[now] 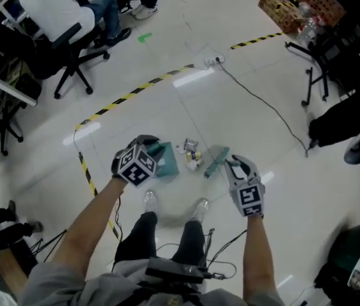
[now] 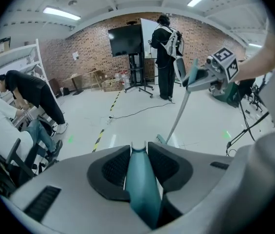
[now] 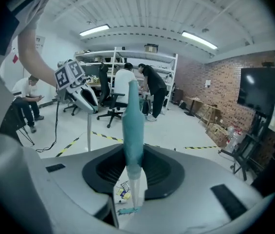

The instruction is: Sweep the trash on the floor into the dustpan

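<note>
Yellow-black tape (image 1: 132, 95) and a black cable (image 1: 262, 104) flank the trash pile (image 1: 191, 155).

Grey sleeves (image 1: 47, 284), black trousers (image 1: 132, 237), white shoes (image 1: 149, 200)

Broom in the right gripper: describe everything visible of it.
The broom has a teal, plastic-looking grip, a thin pale shaft and a small teal brush head. The right gripper is shut on the grip, with its fingers pressing both sides. The shaft slants down to the head, which sits low over the white floor. In the head view the head is just right of the trash, opposite the dustpan. Whether the bristles touch the floor cannot be told.
</note>
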{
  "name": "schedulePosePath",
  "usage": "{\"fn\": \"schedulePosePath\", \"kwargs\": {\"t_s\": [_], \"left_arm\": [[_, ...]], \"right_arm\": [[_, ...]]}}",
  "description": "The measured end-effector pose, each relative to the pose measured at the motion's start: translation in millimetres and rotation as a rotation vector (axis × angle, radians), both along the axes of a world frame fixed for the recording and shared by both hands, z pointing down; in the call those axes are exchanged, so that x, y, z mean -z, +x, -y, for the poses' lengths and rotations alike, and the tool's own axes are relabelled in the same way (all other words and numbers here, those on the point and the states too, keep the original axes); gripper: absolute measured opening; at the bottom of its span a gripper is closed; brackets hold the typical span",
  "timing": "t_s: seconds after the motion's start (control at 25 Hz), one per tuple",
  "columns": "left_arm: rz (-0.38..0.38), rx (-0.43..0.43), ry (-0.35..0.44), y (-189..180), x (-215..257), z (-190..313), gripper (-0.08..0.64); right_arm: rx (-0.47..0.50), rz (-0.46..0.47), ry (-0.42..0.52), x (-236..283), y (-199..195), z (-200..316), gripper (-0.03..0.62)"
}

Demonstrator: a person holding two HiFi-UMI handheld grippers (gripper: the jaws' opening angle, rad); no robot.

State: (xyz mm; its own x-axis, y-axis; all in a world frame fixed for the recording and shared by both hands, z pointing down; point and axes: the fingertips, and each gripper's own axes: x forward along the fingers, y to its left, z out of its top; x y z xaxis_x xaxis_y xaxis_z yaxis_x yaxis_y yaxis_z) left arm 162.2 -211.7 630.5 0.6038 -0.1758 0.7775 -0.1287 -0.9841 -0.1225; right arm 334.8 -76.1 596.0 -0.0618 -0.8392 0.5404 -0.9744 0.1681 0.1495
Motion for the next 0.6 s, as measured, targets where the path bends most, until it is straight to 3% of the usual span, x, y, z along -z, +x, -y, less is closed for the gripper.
{"fn": "schedulePosePath", "kwargs": {"t_s": [0.24,0.6], "left_arm": [[0.001,0.001,0.001,8,-5,4,0.12],[-0.011,0.009,-0.003,-4,-7,11,0.12]], "right_arm": [[-0.074,0.161,0.042,-38,-21,25,0.104],[-0.069,0.265,0.093,-35,-59,93,0.107]]}}
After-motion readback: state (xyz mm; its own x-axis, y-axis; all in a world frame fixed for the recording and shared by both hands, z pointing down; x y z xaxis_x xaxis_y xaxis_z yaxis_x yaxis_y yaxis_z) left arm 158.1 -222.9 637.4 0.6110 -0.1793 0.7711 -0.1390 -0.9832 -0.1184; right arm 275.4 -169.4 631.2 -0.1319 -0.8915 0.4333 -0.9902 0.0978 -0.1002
